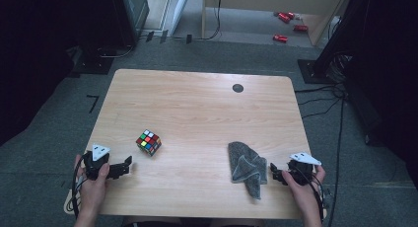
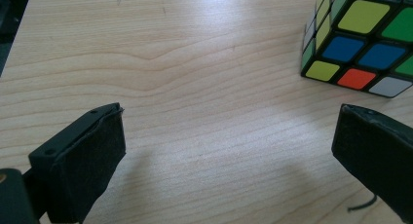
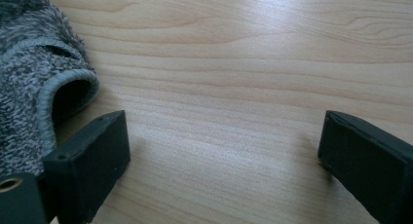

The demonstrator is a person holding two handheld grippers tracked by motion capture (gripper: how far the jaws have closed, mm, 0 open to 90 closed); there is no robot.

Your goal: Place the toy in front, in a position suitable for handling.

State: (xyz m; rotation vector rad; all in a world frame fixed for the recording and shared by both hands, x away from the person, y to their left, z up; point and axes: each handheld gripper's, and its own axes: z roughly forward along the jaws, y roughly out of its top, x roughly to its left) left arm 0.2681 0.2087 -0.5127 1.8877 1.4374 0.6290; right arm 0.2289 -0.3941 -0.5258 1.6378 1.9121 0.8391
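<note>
The left gripper [image 1: 129, 164] rests low on the wooden table [image 1: 197, 108], held in the person's left hand [image 1: 92, 180], with its jaws spread wide and nothing between them. In the left gripper view, bare wood lies between the two black pads [image 2: 90, 160], and the puzzle cube [image 2: 363, 39] stands ahead of the gripper and off toward its right-hand jaw, near but not touching it. From above, the cube [image 1: 149, 142] sits on the table just beyond the gripper's tips.

The right gripper [image 1: 274, 173], in the person's right hand [image 1: 301, 185], also has its jaws spread wide with only wood between them. A crumpled grey cloth [image 1: 246, 167] lies just beside its tips. In the right gripper view the cloth [image 3: 34, 78] is bunched next to the left-hand jaw, close against it; whether it touches cannot be told.

Cube and cloth lie well apart, each on bare wood; neither is in a container.
</note>
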